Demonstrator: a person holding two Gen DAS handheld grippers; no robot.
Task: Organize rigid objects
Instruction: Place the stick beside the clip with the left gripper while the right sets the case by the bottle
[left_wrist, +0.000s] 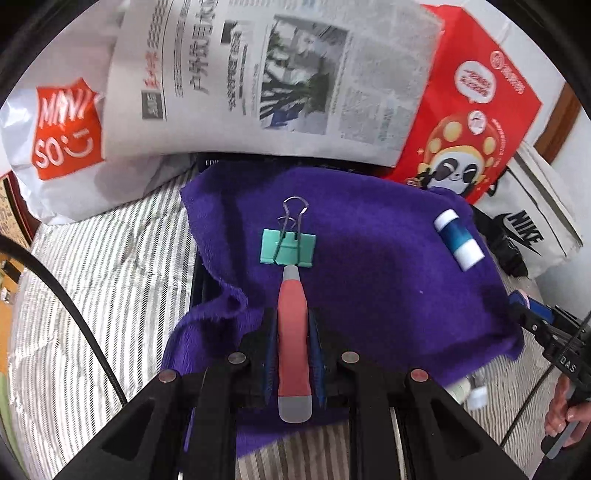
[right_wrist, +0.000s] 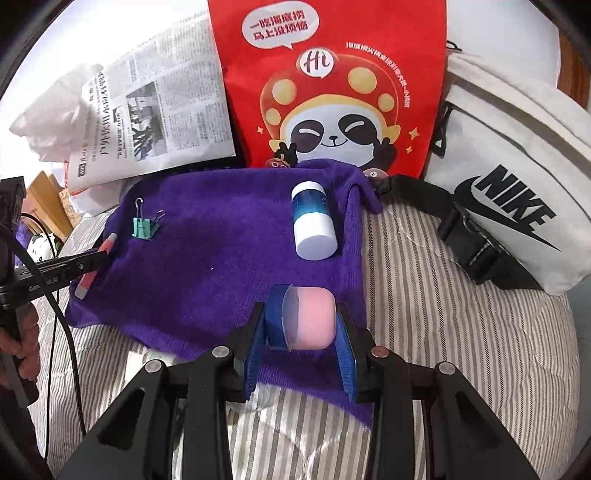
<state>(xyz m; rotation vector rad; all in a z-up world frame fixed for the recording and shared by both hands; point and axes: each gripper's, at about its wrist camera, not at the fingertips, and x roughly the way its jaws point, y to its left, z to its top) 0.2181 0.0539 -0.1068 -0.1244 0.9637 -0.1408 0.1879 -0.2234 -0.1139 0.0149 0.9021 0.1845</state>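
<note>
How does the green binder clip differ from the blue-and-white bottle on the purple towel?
The green metal binder clip is small, flat and angular with wire handles; the blue-and-white plastic bottle is bigger, round and lies on its side. The clip is nearer the left gripper. Both rest free on the purple towel.

A: Surface underfoot of it all?
B: Bedding with grey-and-white stripes (right_wrist: 436, 295), quilted, soft, rumpled at the left.

A: Behind it?
B: White plastic bag with an orange logo (left_wrist: 66, 129), newspaper (left_wrist: 266, 74) leaning on it, red panda-print bag (right_wrist: 332, 92) upright, white Nike pouch (right_wrist: 517, 166) at right.

A: Room itself?
B: Wooden trim (left_wrist: 561, 122) and pale wall at far right. Daylight, bright, even.
</note>
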